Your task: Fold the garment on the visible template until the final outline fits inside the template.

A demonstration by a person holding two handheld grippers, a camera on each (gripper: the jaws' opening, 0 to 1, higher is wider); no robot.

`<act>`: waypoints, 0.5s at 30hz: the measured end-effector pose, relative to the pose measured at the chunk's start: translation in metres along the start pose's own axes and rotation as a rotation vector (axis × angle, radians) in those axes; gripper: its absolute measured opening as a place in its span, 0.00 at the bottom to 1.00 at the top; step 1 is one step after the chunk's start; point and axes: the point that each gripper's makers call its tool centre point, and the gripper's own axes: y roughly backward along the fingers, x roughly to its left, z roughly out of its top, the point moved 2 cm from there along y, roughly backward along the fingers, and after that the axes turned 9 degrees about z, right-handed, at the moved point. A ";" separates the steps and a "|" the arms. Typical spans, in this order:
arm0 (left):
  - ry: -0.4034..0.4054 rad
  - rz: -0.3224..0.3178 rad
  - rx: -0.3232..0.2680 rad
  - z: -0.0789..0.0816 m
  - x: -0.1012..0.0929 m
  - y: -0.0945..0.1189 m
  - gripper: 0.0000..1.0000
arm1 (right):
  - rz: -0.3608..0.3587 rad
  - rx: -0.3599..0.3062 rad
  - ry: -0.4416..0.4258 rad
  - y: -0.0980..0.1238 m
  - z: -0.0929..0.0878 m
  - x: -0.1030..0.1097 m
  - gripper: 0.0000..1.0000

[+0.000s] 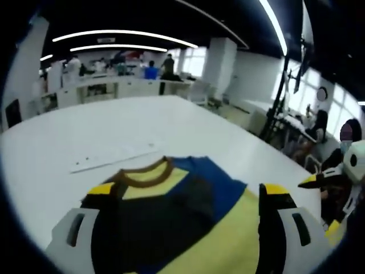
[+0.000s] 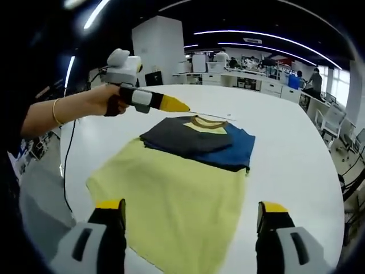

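The garment [image 1: 188, 217], a yellow T-shirt with dark, blue and brown-collared parts, lies flat on the white tabletop [image 1: 114, 125] right ahead of the left tongs [image 1: 188, 197], whose jaws stand spread apart over it, holding nothing. Beyond it lies a pale strip [image 1: 114, 157]. An open office with people stands behind.

In the right gripper view the garment [image 2: 182, 188] spreads before the right tongs [image 2: 191, 214], released and wide. Across it, a hand [image 2: 114, 100] holds the left tongs [image 2: 171, 104] level above the tabletop [image 2: 291, 160], tips together.

Bare table [image 2: 296, 154] around garment [image 2: 182, 188]
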 end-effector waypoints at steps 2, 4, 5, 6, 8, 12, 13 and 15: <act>-0.005 0.003 -0.002 -0.001 0.005 0.007 0.99 | 0.001 -0.003 -0.001 -0.005 0.008 -0.002 0.95; -0.006 0.011 -0.008 -0.002 0.010 0.014 0.99 | -0.002 -0.010 0.007 -0.009 0.014 -0.004 0.94; -0.007 0.020 -0.011 -0.002 0.014 0.017 0.99 | -0.005 -0.014 0.001 -0.012 0.019 -0.006 0.94; -0.007 0.024 -0.013 -0.003 0.017 0.019 0.99 | -0.004 -0.016 -0.002 -0.014 0.021 -0.007 0.93; -0.008 0.033 -0.013 -0.006 0.023 0.024 0.99 | -0.009 -0.024 -0.014 -0.019 0.028 -0.010 0.92; 0.005 0.064 -0.010 -0.012 0.039 0.037 0.99 | -0.023 -0.016 -0.014 -0.029 0.035 -0.015 0.89; 0.007 0.069 -0.010 -0.014 0.041 0.039 0.99 | -0.022 -0.020 -0.020 -0.031 0.037 -0.016 0.88; 0.006 0.078 -0.012 -0.017 0.047 0.045 0.99 | -0.013 -0.038 -0.045 -0.037 0.043 -0.018 0.87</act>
